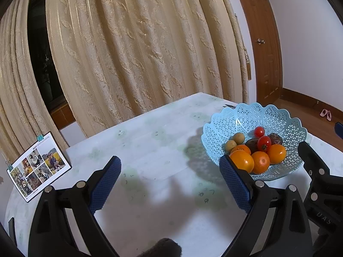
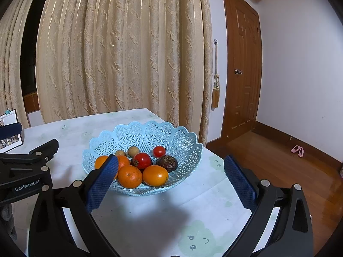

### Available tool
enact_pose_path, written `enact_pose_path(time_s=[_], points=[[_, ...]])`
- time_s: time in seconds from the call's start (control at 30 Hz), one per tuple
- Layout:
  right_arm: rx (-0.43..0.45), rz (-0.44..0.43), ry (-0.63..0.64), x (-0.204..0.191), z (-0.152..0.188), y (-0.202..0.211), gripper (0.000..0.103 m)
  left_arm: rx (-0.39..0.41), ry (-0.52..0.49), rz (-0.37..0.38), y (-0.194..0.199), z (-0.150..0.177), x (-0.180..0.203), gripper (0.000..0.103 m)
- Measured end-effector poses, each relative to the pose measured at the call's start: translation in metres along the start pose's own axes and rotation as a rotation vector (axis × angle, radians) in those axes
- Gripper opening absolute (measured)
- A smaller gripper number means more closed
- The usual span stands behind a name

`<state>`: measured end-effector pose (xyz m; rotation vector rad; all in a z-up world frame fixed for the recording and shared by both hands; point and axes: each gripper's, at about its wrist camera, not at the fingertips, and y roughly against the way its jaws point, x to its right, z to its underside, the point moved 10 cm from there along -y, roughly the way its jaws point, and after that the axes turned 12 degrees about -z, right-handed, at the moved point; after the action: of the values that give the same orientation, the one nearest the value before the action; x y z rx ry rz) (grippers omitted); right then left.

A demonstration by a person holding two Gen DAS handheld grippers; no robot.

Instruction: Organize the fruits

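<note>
Left wrist view: left gripper (image 1: 170, 175) w/ jaws wide apart, nothing between them, hovering over the pale counter (image 1: 150, 150); light-blue lattice basket (image 1: 255, 115) sits on the counter at right, just beyond the right blue pad; inside it, four oranges (image 1: 242, 160) at the near side, two red tomatoes (image 1: 264, 143) above them, two small tan fruits (image 1: 233, 142) at left, dark wrinkled fruits (image 1: 275, 138) btwn; part of the right gripper's black frame shows at far right; photo card (image 1: 39, 166) w/ teal clips stands at the counter's far left edge; cream curtain (image 1: 139, 42) behind, wooden door (image 1: 263, 42) at right.

Right wrist view: right gripper (image 2: 171, 172) also w/ jaws spread wide, empty; the basket (image 2: 182, 137) lies btwn and just beyond the pads, its near rim close to the left pad, which overlaps one orange (image 2: 129, 176) in view; whether it touches, can't tell; tomatoes (image 2: 142, 160) and a dark wrinkled fruit (image 2: 167, 163) sit mid-basket, tan fruits (image 2: 133, 151) at the far side; left gripper's black body at left edge; door (image 2: 242, 64) and wood floor (image 2: 289, 171) at right, pink slippers (image 2: 297, 150) by the wall.
</note>
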<state>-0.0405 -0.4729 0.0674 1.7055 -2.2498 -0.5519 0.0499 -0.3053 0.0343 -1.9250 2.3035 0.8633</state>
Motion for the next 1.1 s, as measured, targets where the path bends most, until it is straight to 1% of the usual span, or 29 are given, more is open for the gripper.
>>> enact_pose_path(time_s=[0.5,0.9,1.1], points=[[0.000,0.002,0.001,-0.0006,0.0006,-0.0004,0.100,0.001,0.011,-0.016,0.0000,-0.0027,-0.0029,0.092],[0.000,0.002,0.012,0.0004,0.0014,-0.0022,0.100,0.020,-0.005,-0.026,0.0045,-0.0047,-0.0004,0.092],[0.000,0.002,0.012,0.0003,0.0013,-0.0023,0.100,0.018,-0.006,-0.019,0.0046,-0.0042,0.0002,0.092]])
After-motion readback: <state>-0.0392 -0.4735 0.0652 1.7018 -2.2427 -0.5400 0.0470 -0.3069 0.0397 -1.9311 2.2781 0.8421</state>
